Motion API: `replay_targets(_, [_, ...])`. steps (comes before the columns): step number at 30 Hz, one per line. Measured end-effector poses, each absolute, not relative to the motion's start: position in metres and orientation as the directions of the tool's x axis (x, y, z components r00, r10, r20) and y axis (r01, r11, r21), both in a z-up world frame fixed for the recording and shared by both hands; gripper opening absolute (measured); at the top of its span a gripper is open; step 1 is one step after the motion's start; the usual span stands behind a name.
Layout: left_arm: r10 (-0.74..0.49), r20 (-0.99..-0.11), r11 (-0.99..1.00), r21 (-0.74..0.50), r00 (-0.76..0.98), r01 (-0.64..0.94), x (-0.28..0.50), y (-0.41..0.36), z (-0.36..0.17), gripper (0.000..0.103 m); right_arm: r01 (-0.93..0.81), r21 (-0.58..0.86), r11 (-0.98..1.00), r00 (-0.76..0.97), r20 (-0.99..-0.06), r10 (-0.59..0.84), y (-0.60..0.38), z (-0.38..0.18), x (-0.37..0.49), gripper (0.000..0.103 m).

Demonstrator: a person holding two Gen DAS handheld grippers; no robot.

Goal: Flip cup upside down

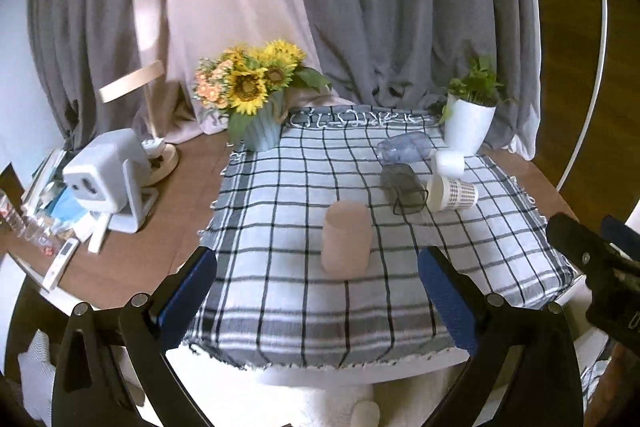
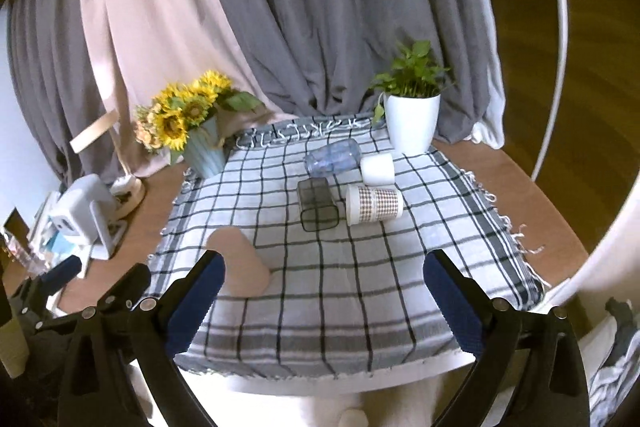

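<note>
Standing closed end up on the checked cloth [image 1: 280, 219], the pink cup [image 1: 346, 237] sits toward the bench's front edge; both tools, left tool [image 1: 316, 287] and right tool [image 2: 320, 291], hover spread wide, gripping nothing.

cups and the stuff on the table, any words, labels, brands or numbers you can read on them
No legible text in either view.
Houndstooth paper cup: a check pattern only, no words.
Pink cup, white cup, clear bottle, smoky square cup: plain, no print visible.
White device on a stand: markings on its face, not readable as text.
Remote control and the clutter beside it: too small and blurred to read.
</note>
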State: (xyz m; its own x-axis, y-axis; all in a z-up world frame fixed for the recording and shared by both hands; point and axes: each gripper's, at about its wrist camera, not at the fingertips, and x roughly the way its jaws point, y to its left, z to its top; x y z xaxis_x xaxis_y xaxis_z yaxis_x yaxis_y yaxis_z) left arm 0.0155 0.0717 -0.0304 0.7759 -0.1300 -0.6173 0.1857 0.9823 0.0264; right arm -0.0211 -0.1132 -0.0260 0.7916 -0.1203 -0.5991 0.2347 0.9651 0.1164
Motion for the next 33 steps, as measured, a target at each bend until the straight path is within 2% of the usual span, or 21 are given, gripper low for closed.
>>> replay_targets(4, [-0.15,-0.599,0.981,0.007,0.787,0.193,-0.017,0.085,-0.019,0.103,0.233,0.105,0.967,0.8,-0.586,-0.129,-0.098,-0.02,-0.053,0.1])
replay_targets(12, [-0.115,-0.542,0.988,0.028,0.833,0.155,-0.071,0.094,-0.001,0.103,0.257,0.084,0.963,0.827,-0.535,-0.174,-0.082,-0.009,-0.106,0.1])
replay_targets(19, [-0.122,-0.54,0.991,-0.018,0.833,0.133,-0.088,0.095,0.004,0.103,0.266,0.103,0.958,0.834,-0.523,-0.175,-0.095,0.0,-0.129,0.1])
replay_targets(33, [-0.121,-0.508,0.99,0.004,0.853,0.143,-0.101,0.076,0.014,0.103,0.281,0.121,0.952,0.848,-0.497,-0.187,-0.115,0.007,-0.15,0.1])
